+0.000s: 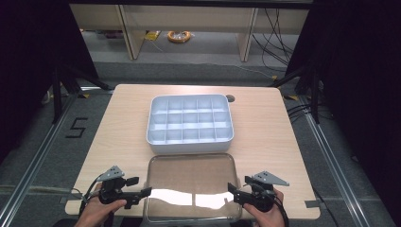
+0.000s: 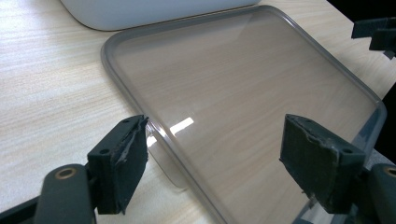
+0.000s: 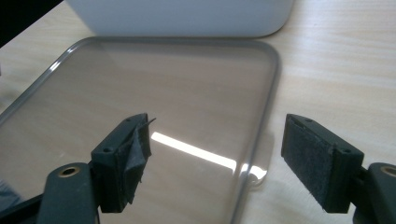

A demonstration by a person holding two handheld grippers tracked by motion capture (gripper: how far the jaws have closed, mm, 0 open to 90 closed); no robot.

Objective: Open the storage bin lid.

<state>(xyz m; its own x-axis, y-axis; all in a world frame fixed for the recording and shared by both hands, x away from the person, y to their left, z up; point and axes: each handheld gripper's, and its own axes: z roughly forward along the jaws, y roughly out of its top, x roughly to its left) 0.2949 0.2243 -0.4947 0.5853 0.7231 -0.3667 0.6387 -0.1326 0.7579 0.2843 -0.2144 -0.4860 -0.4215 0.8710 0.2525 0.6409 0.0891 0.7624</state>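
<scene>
Both hands cut off below; left gripper (image 1: 143, 192) and right gripper (image 1: 231, 189) gape, straddling clear lid (image 1: 191, 175) edges.

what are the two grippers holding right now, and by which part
Nothing. Both the left gripper and right gripper are open, each straddling a side edge of the clear lid.

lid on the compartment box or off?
Off. The clear lid lies flat on the table in front of the white compartment box, whose dividers show uncovered.

Black numeral 5 (image 1: 76, 127) on the floor (image 1: 56, 161), left of table (image 1: 127, 123)
</scene>
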